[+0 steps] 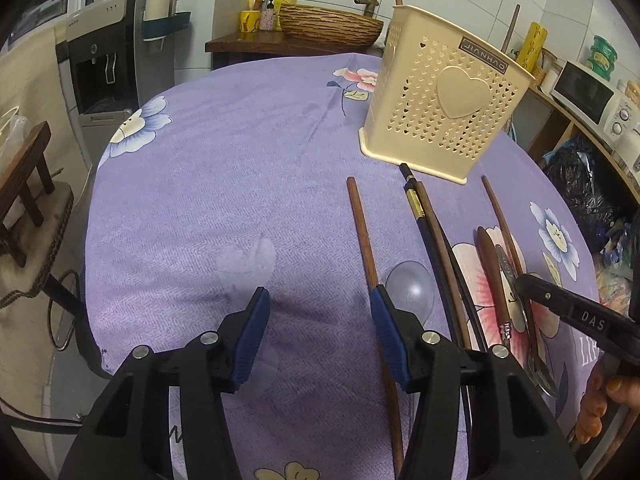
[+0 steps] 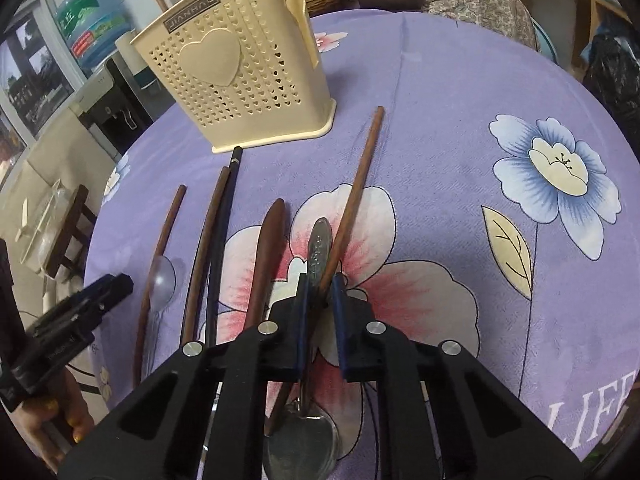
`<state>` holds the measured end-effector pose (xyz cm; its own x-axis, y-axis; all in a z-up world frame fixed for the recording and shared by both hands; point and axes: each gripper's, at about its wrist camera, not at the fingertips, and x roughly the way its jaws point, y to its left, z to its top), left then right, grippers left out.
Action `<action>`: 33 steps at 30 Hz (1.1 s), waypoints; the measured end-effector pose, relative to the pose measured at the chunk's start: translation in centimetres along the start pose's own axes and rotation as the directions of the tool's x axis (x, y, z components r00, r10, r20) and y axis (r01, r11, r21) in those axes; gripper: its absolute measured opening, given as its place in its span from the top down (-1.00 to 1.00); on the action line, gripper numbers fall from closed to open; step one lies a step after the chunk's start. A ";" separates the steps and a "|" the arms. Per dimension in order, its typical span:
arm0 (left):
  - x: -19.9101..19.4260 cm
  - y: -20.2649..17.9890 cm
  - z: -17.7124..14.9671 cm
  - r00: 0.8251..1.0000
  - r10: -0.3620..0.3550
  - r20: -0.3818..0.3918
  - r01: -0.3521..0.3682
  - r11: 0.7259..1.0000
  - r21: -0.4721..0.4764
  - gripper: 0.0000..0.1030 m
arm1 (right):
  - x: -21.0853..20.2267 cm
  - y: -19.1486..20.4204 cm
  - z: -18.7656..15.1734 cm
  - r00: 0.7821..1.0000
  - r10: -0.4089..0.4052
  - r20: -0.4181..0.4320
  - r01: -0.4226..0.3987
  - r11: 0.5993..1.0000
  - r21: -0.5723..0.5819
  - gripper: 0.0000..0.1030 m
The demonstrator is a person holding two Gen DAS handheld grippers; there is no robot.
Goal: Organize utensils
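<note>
A cream perforated utensil holder [image 1: 448,100] [image 2: 236,80] stands upright on the purple flowered tablecloth [image 1: 224,184]. In front of it lie brown chopsticks [image 1: 362,232], a black chopstick [image 1: 416,208], a wooden-handled utensil [image 2: 268,248] and a clear plastic spoon [image 1: 412,288]. My left gripper [image 1: 320,300] is open over bare cloth, and one brown chopstick runs under its right finger. My right gripper [image 2: 320,278] is shut on the handle of a metal spoon [image 2: 318,246]. A brown chopstick [image 2: 360,184] is caught between the pads with it.
The round table drops off at the left near a wooden stool [image 1: 24,184] and a water dispenser [image 1: 108,68]. A woven basket [image 1: 328,24] sits on a shelf behind the table. A microwave [image 1: 588,96] and bags are on the right. A hand [image 2: 60,424] shows at the lower left.
</note>
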<state>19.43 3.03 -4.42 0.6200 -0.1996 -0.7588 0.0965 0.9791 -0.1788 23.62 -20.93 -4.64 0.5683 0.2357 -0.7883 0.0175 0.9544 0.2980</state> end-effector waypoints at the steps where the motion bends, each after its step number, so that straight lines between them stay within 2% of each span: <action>1: 0.0 -0.1 0.0 1.000 0.002 -0.001 -0.002 1.000 0.000 -0.02 | -0.2 -0.3 0.1 1.000 0.005 0.004 -0.005 1.000 0.013 0.84; 5: 0.1 0.0 0.1 1.000 0.006 -0.003 -0.006 1.000 0.002 -0.02 | -1.0 -1.8 0.6 0.999 0.049 0.017 -0.050 0.996 0.069 0.86; 9: 0.3 -0.2 0.1 1.000 0.007 -0.010 -0.007 1.000 0.007 -0.02 | -2.6 -3.1 0.9 0.999 -0.005 0.043 0.003 0.999 0.035 0.87; 16: 0.7 -0.3 0.4 1.000 0.007 -0.016 -0.007 1.000 0.006 -0.02 | -3.1 -5.8 -1.0 0.995 -0.092 0.033 0.094 0.995 -0.042 0.84; 19: 0.7 -0.3 0.7 1.000 0.002 -0.012 -0.002 1.000 0.001 -0.02 | -3.1 -6.6 -1.3 0.997 -0.058 0.052 0.059 0.998 -0.016 0.51; 20: 0.6 -0.3 0.7 1.000 0.003 -0.010 -0.003 1.000 0.001 -0.02 | -3.0 -6.7 -1.3 0.997 -0.049 0.058 0.050 0.999 -0.008 0.23; 21: 0.6 -0.3 0.7 1.000 0.005 -0.008 -0.005 1.000 0.002 -0.02 | -3.0 -6.7 -1.1 0.996 -0.052 0.070 0.053 0.999 -0.008 0.10; 23: 0.4 -0.3 0.7 1.000 0.010 -0.004 -0.010 1.000 0.004 -0.02 | -2.9 -6.5 -0.7 0.993 -0.083 0.084 0.085 0.996 -0.022 0.10; 28: 0.4 -0.3 1.3 1.000 0.008 0.000 -0.008 1.000 0.004 -0.01 | -2.1 -6.1 0.9 0.991 -0.098 0.095 0.106 0.991 -0.081 0.11; 33: 1.2 -1.1 3.2 1.000 -0.027 -0.011 0.028 0.999 0.032 0.15 | -0.7 -5.2 2.9 0.986 -0.136 0.094 0.150 0.976 -0.157 0.14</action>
<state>22.54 1.80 -3.17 0.6087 -0.2266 -0.7603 0.1386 0.9740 -0.1793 25.55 -26.58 -4.07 0.6354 0.0851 -0.7675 -0.0266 0.9957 0.0884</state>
